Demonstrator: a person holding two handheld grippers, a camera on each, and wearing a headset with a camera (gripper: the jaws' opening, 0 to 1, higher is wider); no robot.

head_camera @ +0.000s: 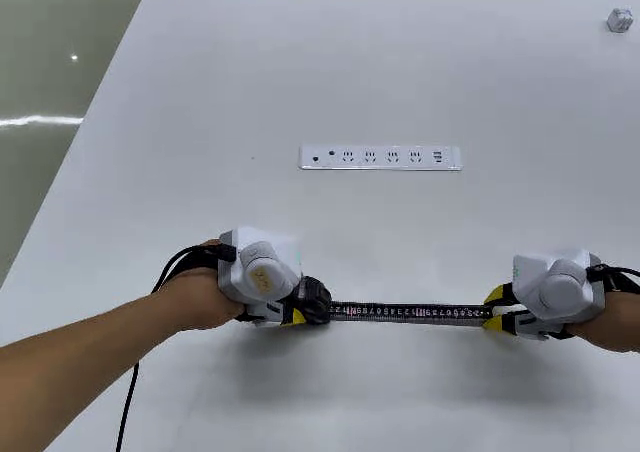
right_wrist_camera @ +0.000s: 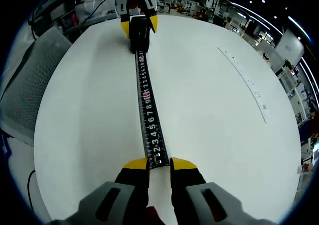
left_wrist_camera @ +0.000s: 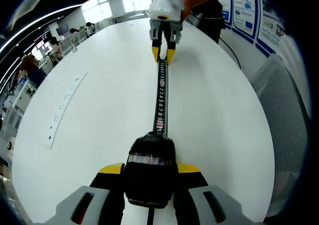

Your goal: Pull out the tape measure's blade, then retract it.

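White table (head_camera: 400, 72) fills most of the head view, with a white power strip (head_camera: 381, 157) lying flat near its middle and glossy floor beyond its left edge. Close to the near edge, the tape measure's black case (head_camera: 312, 300) sits between the jaws of the left claw (head_camera: 300, 307), which are closed narrow against its sides; in the left gripper view the yellow tips press the case from both sides. From the case the blade (head_camera: 410, 313) runs straight across the table surface to the right claw (head_camera: 494, 309), well apart from the left one. In the right gripper view the blade's free end, numbered from one upward, lies between that claw's yellow tips, which are drawn in close and pinch it. The hook at the blade's end is hidden between the tips. The hand on the right claw is cut off by the picture's edge. A small grey object (head_camera: 620, 19) at the table's far corner is too small to make out.
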